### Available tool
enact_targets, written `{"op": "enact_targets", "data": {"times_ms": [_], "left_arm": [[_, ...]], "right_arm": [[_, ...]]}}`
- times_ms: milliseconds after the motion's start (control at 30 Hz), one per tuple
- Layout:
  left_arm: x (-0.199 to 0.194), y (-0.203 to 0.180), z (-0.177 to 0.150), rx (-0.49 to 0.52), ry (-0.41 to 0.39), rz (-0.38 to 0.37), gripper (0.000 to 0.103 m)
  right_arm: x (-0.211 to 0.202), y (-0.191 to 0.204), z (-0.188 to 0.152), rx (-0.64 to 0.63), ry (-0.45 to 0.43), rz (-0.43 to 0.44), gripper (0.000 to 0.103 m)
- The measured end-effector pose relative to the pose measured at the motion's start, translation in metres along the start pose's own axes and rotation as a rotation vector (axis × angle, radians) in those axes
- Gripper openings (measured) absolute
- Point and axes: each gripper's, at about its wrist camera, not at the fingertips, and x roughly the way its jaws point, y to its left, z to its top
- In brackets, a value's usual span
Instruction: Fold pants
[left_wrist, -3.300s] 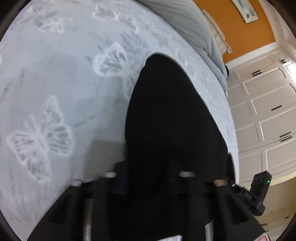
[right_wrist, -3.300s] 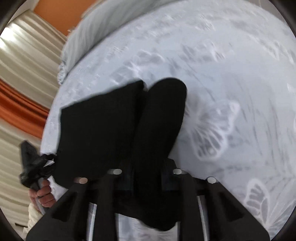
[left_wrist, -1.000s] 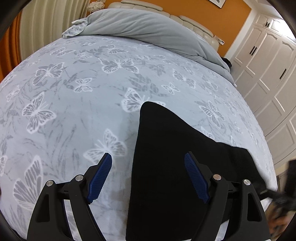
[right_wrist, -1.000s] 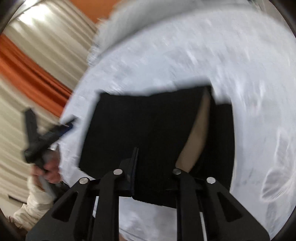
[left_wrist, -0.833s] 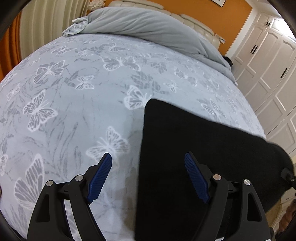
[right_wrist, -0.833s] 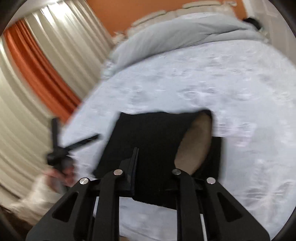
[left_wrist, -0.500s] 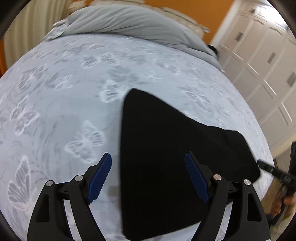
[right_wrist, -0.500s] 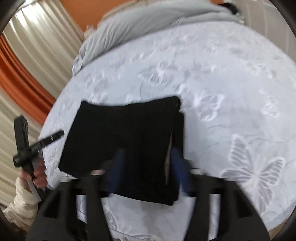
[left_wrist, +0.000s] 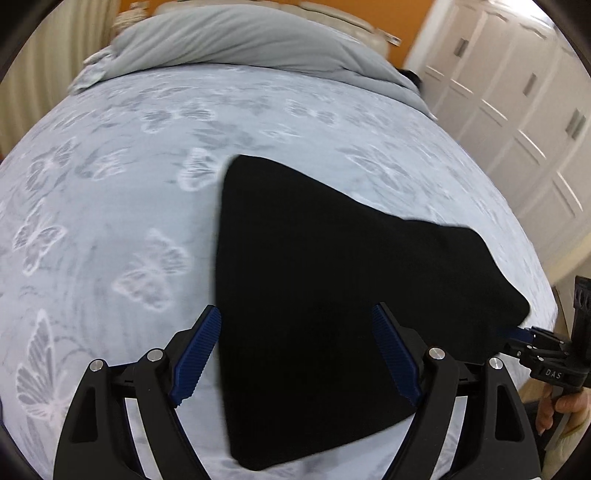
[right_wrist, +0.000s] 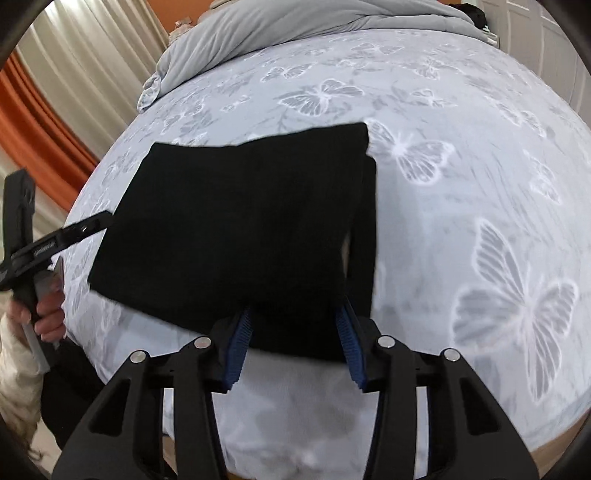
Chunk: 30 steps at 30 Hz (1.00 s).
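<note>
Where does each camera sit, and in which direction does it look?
Left wrist: sits on the left gripper, looks along its open fingers over the pants toward the grey duvet; the right gripper shows at the right edge.
Right wrist: sits on the right gripper, looks up the bed; the left gripper shows at the left edge.
Both share the folded pants, the bed and the duvet.

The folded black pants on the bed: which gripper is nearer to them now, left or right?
Neither clearly. The left gripper is open above the near-left part of the black pants; the right gripper is open at their near right edge. Neither holds the cloth.
</note>
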Motion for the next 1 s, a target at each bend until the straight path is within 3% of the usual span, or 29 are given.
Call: {"op": "enact_targets", "data": {"times_ms": [133, 200, 267, 300, 400, 500, 533, 567, 600, 633, 833, 900, 967, 1000], "left_arm": [[-0.006, 0.030, 0.005, -0.092, -0.012, 0.026, 0.081], [-0.009, 0.041, 0.005, -0.125, -0.014, 0.029, 0.080], [-0.011, 0.049, 0.004, -0.133, -0.010, 0.051, 0.081], [-0.011, 0.051, 0.003, -0.128, -0.007, 0.066, 0.081], [-0.009, 0.053, -0.001, -0.113, 0.016, 0.087, 0.080], [-0.007, 0.052, -0.005, -0.114, 0.035, 0.058, 0.080], [-0.006, 0.051, -0.005, -0.112, 0.036, 0.048, 0.081], [-0.006, 0.050, -0.005, -0.112, 0.035, 0.043, 0.081], [-0.006, 0.049, -0.004, -0.115, 0.033, 0.036, 0.081], [-0.005, 0.048, -0.003, -0.126, 0.036, 0.020, 0.081], [0.017, 0.049, 0.004, -0.276, 0.091, -0.158, 0.085], [0.038, 0.051, 0.005, -0.301, 0.131, -0.115, 0.083], [0.059, 0.052, 0.003, -0.274, 0.173, -0.051, 0.071], [0.058, 0.054, 0.002, -0.266, 0.149, -0.035, 0.061]], "right_arm": [[-0.037, 0.012, 0.009, 0.002, -0.116, 0.068, 0.007], [-0.032, -0.006, 0.007, 0.047, -0.076, 0.024, 0.007], [0.001, -0.032, -0.005, 0.097, 0.047, -0.079, 0.008], [0.003, -0.033, -0.010, 0.112, 0.046, -0.080, 0.009], [-0.021, -0.025, -0.002, 0.118, -0.038, -0.059, 0.015], [-0.044, -0.021, 0.009, 0.131, -0.100, -0.034, 0.020], [-0.049, -0.021, 0.012, 0.134, -0.113, -0.034, 0.024], [-0.052, -0.023, 0.018, 0.139, -0.124, -0.028, 0.040], [-0.053, -0.025, 0.024, 0.149, -0.138, -0.033, 0.063], [-0.052, -0.025, 0.029, 0.152, -0.148, -0.043, 0.071], [-0.009, -0.026, 0.072, 0.104, -0.102, -0.053, 0.071], [0.003, -0.028, 0.080, 0.105, -0.092, -0.066, 0.071], [0.008, -0.031, 0.084, 0.116, -0.100, -0.075, 0.071], [0.006, -0.032, 0.083, 0.120, -0.109, -0.082, 0.071]]}}
